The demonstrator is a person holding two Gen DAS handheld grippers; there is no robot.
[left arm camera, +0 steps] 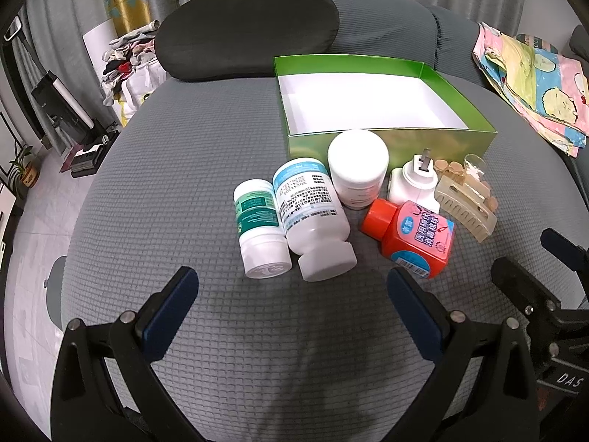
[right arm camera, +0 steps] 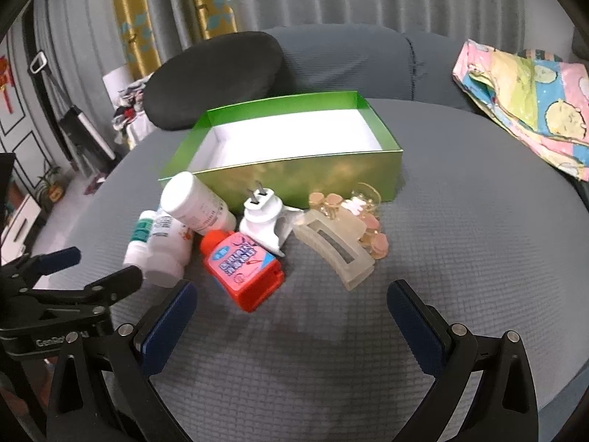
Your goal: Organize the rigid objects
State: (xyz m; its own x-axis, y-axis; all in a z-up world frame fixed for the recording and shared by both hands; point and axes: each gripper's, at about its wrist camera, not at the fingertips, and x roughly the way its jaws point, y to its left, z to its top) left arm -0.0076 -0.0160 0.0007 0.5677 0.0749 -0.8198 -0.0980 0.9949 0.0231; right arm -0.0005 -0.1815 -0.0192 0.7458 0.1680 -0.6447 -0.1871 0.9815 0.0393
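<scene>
An empty green box (left arm camera: 390,145) (right arm camera: 294,178) with a white inside stands on the grey sofa cushion. In front of it lie a green-label bottle (left arm camera: 259,230) (right arm camera: 138,237), a blue-label white bottle (left arm camera: 313,217) (right arm camera: 167,248), a white jar (left arm camera: 357,171) (right arm camera: 195,202), a red bottle (left arm camera: 412,237) (right arm camera: 243,267), a white plug (left arm camera: 414,184) (right arm camera: 263,223), a beige hair claw (left arm camera: 465,208) (right arm camera: 337,254) and small pink clips (right arm camera: 371,228). My left gripper (left arm camera: 292,291) is open just short of the two bottles. My right gripper (right arm camera: 292,302) is open before the red bottle and the claw.
A black cushion (left arm camera: 246,25) (right arm camera: 213,77) lies behind the box. A patterned cloth (left arm camera: 533,84) (right arm camera: 530,107) sits at the right. The sofa edge drops to the floor on the left, where clothes (left arm camera: 129,62) and a plant (left arm camera: 24,169) stand.
</scene>
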